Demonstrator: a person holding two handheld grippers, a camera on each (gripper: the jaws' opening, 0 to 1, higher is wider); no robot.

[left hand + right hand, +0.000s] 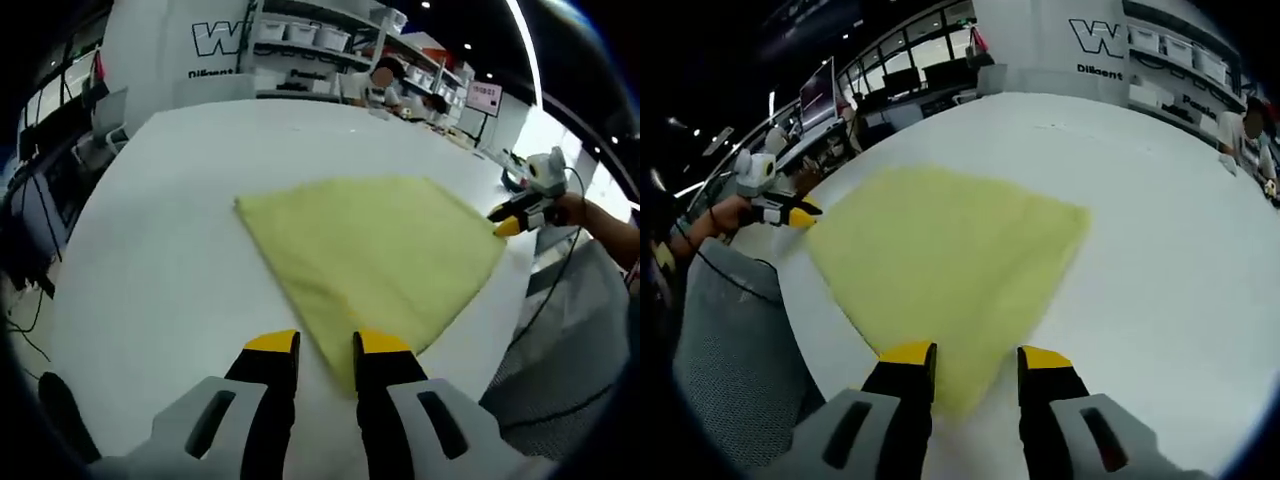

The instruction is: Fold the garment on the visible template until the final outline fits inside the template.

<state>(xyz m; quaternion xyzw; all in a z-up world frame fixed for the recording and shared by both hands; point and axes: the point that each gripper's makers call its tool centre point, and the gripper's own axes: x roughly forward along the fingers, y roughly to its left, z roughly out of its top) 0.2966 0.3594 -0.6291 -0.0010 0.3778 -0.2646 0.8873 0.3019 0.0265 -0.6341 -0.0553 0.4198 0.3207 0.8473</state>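
Observation:
A pale yellow garment lies flat on the white table, folded into a rough four-cornered shape. My left gripper is open at its near corner, and the cloth's tip reaches into the gap between the yellow-tipped jaws. My right gripper sits at the far right corner. In the right gripper view the garment spreads ahead, and my right gripper is open with the near corner between its jaws. My left gripper touches the far left corner. I cannot make out a template outline.
A grey mesh seat stands against the table edge beside the garment. The person's forearm reaches in there. Shelves and seated people are beyond the far edge. Bare table surrounds the cloth.

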